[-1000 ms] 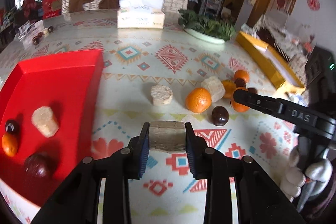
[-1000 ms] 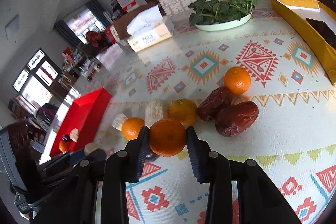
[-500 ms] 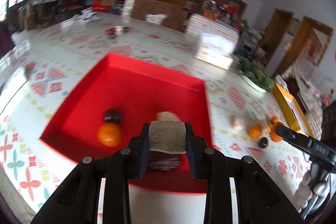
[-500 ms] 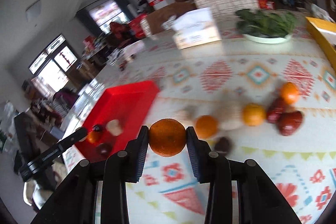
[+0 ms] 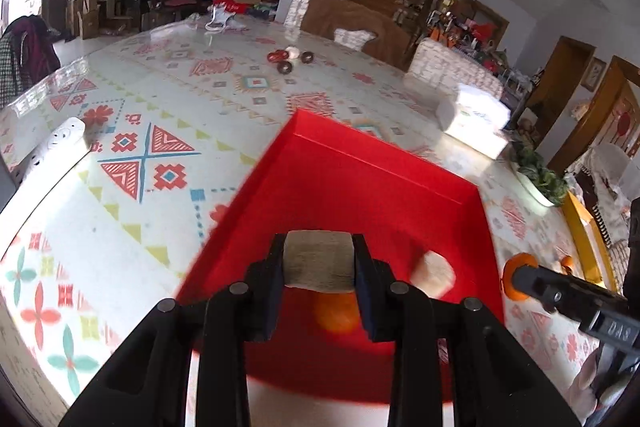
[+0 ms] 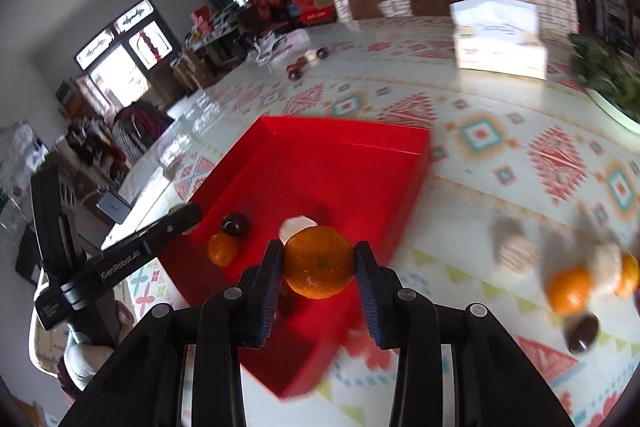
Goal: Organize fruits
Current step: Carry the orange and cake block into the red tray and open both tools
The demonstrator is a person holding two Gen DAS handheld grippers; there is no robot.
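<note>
Pinching a pale tan, rough-skinned cylindrical chunk (image 5: 319,259) between its black pads, the left gripper (image 5: 319,263) hangs over the near half of the shallow red cardboard tray (image 5: 360,163). The right gripper (image 6: 319,267) is clamped on a round orange mandarin (image 6: 319,261), held by its sides just above the tray's near right corner.

Both loads look light. The mandarin is probably soft under its peel and round enough to roll once let go, so a hold across its widest part with modest pressure seems right — a harder squeeze could bruise it. The tan chunk appears stiffer and fibrous, gripped on its curved sides; its flat ends should let it sit still.

Inside the tray lie another small mandarin (image 6: 223,249), a dark glossy round fruit (image 6: 235,224) touching it, and a second pale chunk (image 6: 298,225). These crowd the near end, while the far half is bare red floor — the better room for setting down. The tray walls are low, so little lift is needed to clear them, yet a rolling fruit might escape.

On the patterned tablecloth (image 6: 500,147), well to the right of the tray, more mandarins, pale chunks and a dark fruit are blurred. The two grippers are near each other over the tray, so their paths could cross.
</note>
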